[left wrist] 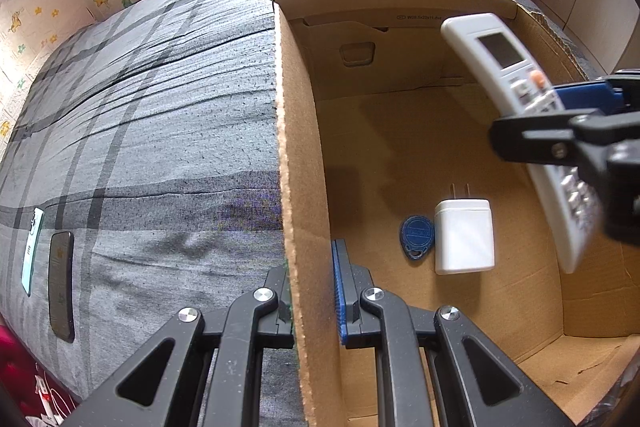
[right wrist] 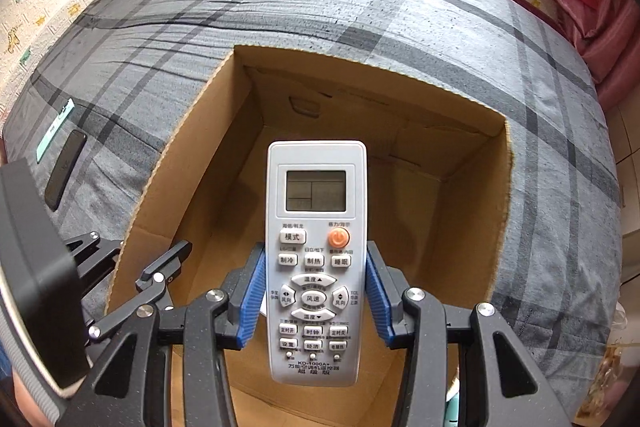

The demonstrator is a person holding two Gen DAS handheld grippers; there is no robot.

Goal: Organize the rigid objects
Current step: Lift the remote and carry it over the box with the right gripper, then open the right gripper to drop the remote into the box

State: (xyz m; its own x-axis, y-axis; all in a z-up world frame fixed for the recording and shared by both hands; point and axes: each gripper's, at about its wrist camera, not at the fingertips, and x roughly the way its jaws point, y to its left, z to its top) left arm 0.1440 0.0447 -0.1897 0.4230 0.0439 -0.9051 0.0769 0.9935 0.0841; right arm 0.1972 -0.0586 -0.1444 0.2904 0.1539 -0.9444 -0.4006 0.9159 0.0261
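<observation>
An open brown cardboard box [left wrist: 304, 187] sits on a bed covered with a grey plaid sheet [left wrist: 160, 107]. The left tool [left wrist: 310, 291] is clamped shut on the box's near left wall, one finger outside the cardboard and the blue-padded finger inside.

The right tool [right wrist: 316, 287] grips a white air-conditioner remote control with a small grey screen and an orange power button [right wrist: 316, 247], its blue pads pressed against the remote's two long edges around the button area. The remote hangs above the open box, screen end pointing away from the tool and button face up toward the camera. From the left wrist view it is seen tilted over the right part of the box, clear of the floor.

On the box floor lie a white rectangular plug-in charger with two metal prongs [left wrist: 464, 235] and, just beside it on its left, a blue teardrop-shaped key fob [left wrist: 417, 235].

Out on the sheet, well apart from the box toward the left edge of the bed, lie a dark slab-like phone [left wrist: 61, 287] and a pale green-edged flat case or phone [left wrist: 32, 251] next to it.
</observation>
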